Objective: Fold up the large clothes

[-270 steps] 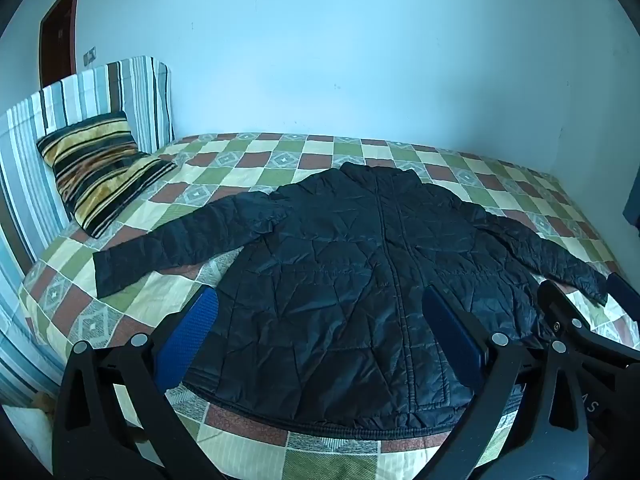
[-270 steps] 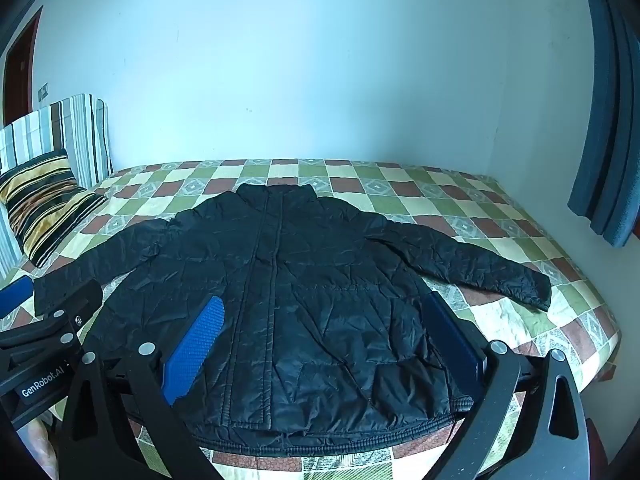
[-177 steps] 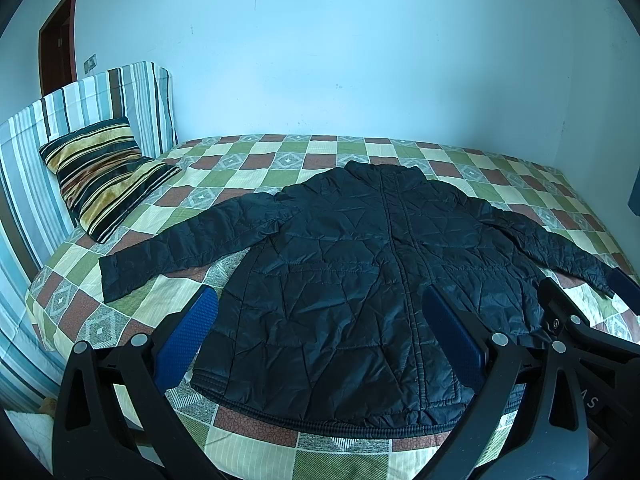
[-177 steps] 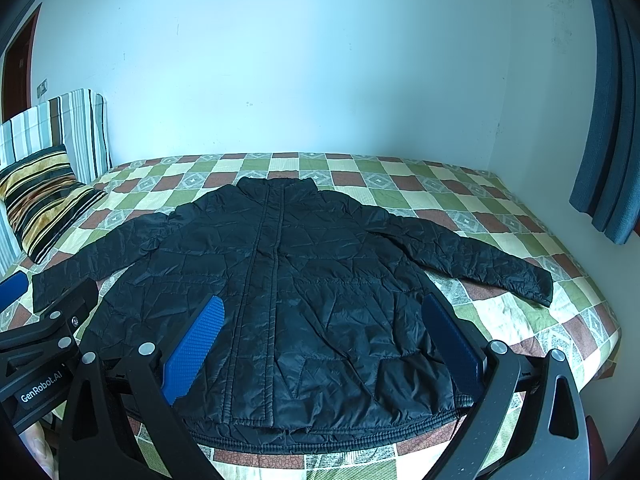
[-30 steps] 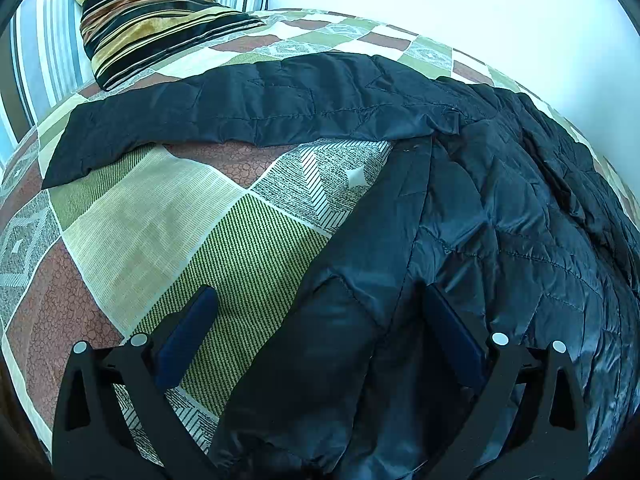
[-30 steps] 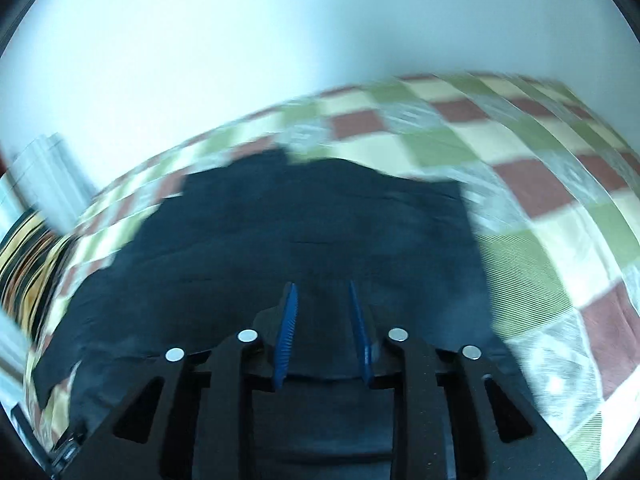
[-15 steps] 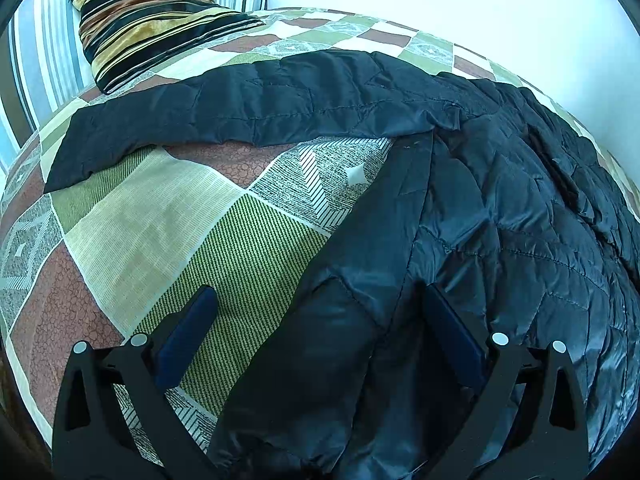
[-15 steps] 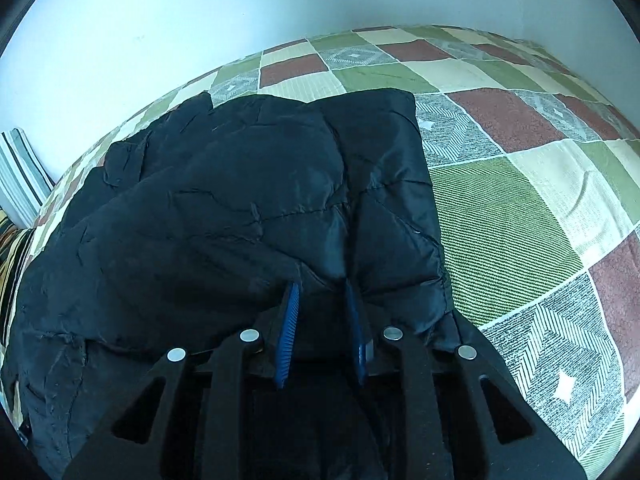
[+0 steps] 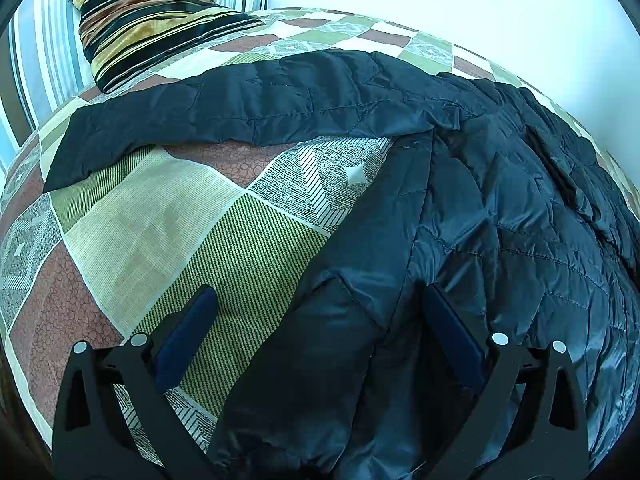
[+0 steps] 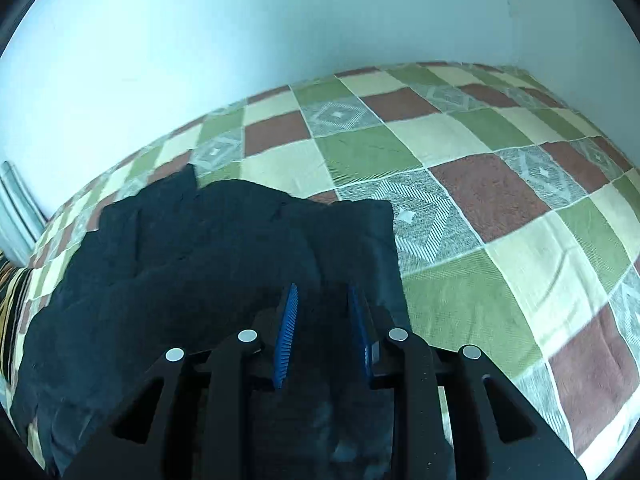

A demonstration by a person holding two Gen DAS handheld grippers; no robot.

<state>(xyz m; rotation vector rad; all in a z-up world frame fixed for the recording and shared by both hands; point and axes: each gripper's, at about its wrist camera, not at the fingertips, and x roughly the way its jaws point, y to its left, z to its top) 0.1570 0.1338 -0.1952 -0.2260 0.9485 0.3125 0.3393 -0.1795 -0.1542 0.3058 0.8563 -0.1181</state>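
My left gripper (image 9: 320,320) hung wide open over the near edge of the black quilted jacket (image 9: 500,220), gripping nothing. My right gripper (image 10: 324,328) had dark jacket fabric (image 10: 200,264) between its ribbed blue pads (image 10: 286,332), its jaws easing apart. Beyond, the jacket lay across the green, brown and cream checked bedspread (image 10: 480,184), one sleeve (image 9: 240,108) stretched towards a striped pillow (image 9: 152,12).
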